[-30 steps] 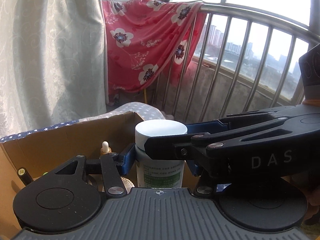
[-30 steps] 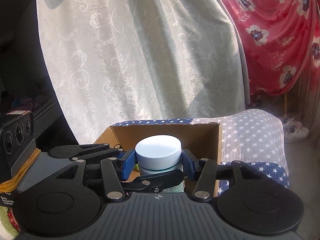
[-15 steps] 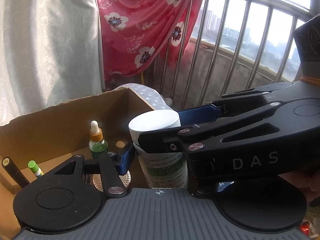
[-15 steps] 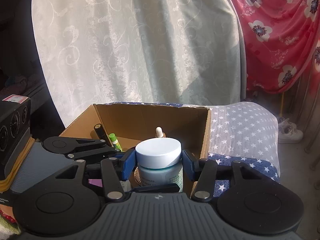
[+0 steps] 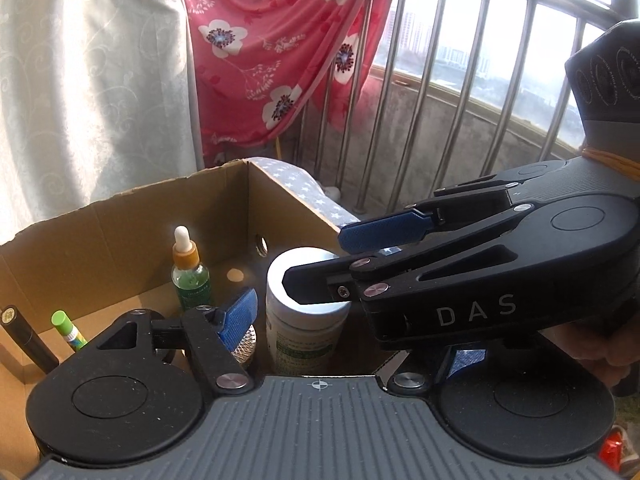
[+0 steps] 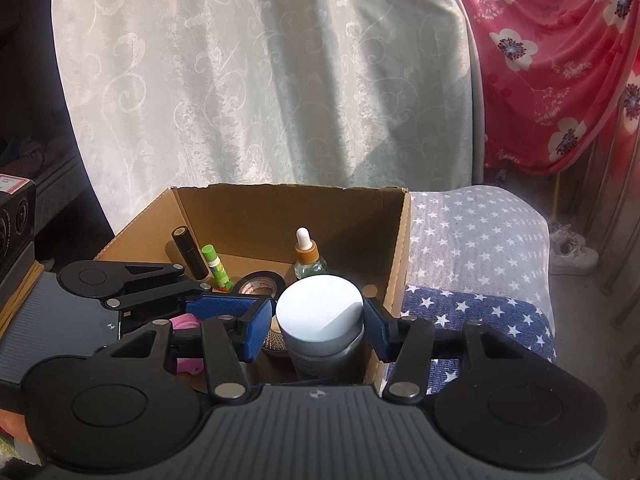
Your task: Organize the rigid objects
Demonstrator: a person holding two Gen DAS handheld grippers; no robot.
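So the cardboard box (image 6: 400, 240) sits on a starry cloth (image 6: 472, 240) by a pale curtain (image 6: 260, 80). Right gripper (image 6: 316, 326) clamps the white-lidded jar (image 6: 320, 316) inside it; left gripper (image 5: 340, 320) just spread apart, right finger hidden.

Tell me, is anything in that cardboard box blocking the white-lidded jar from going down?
Nothing visible does. The jar, held by its lid in the right gripper, is already inside the box, beside a mesh-topped disc and in front of the dropper bottle. Its base is hidden.
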